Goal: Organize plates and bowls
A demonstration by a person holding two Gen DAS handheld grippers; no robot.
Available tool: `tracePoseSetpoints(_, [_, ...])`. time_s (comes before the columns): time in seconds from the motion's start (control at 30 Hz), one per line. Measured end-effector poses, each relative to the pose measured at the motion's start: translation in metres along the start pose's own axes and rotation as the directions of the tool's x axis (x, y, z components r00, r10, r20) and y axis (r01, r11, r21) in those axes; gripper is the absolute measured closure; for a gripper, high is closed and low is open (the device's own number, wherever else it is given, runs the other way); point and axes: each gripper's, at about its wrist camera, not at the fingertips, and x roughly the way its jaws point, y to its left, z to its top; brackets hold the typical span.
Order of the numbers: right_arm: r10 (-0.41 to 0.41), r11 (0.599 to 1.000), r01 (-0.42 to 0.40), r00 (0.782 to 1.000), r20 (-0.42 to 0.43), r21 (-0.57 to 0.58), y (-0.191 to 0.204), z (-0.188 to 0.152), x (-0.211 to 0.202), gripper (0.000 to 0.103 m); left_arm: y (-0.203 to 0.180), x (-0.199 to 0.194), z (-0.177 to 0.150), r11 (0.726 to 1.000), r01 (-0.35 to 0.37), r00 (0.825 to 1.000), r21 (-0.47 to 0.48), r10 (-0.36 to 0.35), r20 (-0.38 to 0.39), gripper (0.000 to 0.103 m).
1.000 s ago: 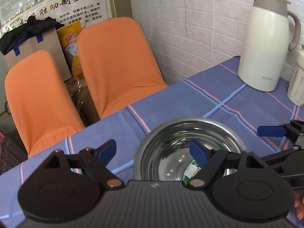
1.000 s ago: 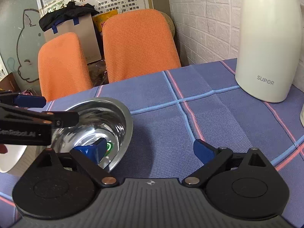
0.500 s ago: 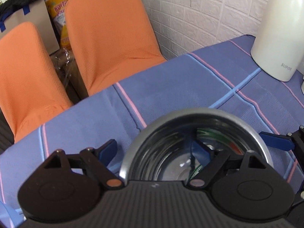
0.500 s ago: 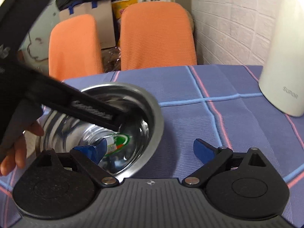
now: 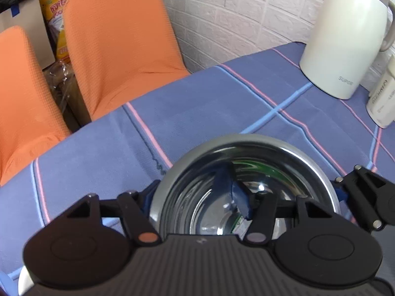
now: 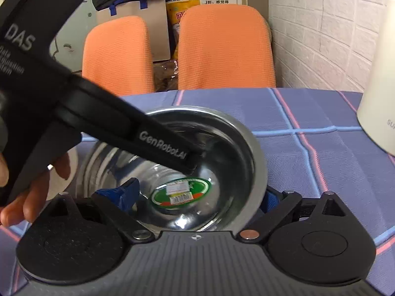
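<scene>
The left gripper (image 5: 195, 194) straddles the steel bowl's (image 5: 249, 140) rim, apparently gripping it, on the blue tablecloth (image 5: 197, 103).

Tilted steel bowl (image 6: 222, 148) with green sticker (image 6: 181, 192)

Desk (image 5: 202, 103) under blue cloth with pink and light-blue stripes. White thermos jug (image 5: 345, 39) stands at far right by white brick wall (image 5: 234, 12). Two orange chairs (image 5: 118, 39) behind desk; cardboard box (image 6: 138, 17), yellow bag (image 5: 53, 7) beyond.
</scene>
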Motion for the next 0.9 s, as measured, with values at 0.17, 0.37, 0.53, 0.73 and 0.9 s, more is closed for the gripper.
tracePoseSetpoints(0.17, [-0.011, 1.0, 0.011, 1.0, -0.007, 0.027, -0.002, -0.005, -0.012, 0.02, -0.002, -0.004, -0.002, 1.0, 0.021, 1.0, -0.005, -0.021, -0.014, 0.058])
tracePoseSetpoints(0.37, [0.03, 0.997, -0.028, 0.999, -0.031, 0.071, 0.003, -0.015, -0.029, 0.017, -0.015, -0.011, -0.011, 0.998, 0.067, 0.997, -0.013, -0.067, -0.029, 0.06])
tracePoseSetpoints(0.53, [-0.003, 0.995, 0.006, 1.0, -0.025, 0.102, 0.005, -0.019, -0.042, 0.016, -0.027, -0.017, -0.02, 0.996, 0.089, 0.995, -0.015, -0.09, -0.041, 0.059])
tracePoseSetpoints(0.73, [0.004, 0.994, -0.002, 1.0, -0.017, 0.109, 0.009, -0.021, -0.058, 0.016, -0.037, -0.036, -0.029, 0.995, 0.094, 0.995, -0.034, -0.096, -0.039, 0.059])
tracePoseSetpoints(0.9, [0.015, 0.994, -0.013, 1.0, -0.01, 0.104, 0.023, -0.039, -0.079, 0.016, -0.048, -0.064, -0.059, 0.997, 0.075, 0.996, -0.034, -0.077, -0.037, 0.059])
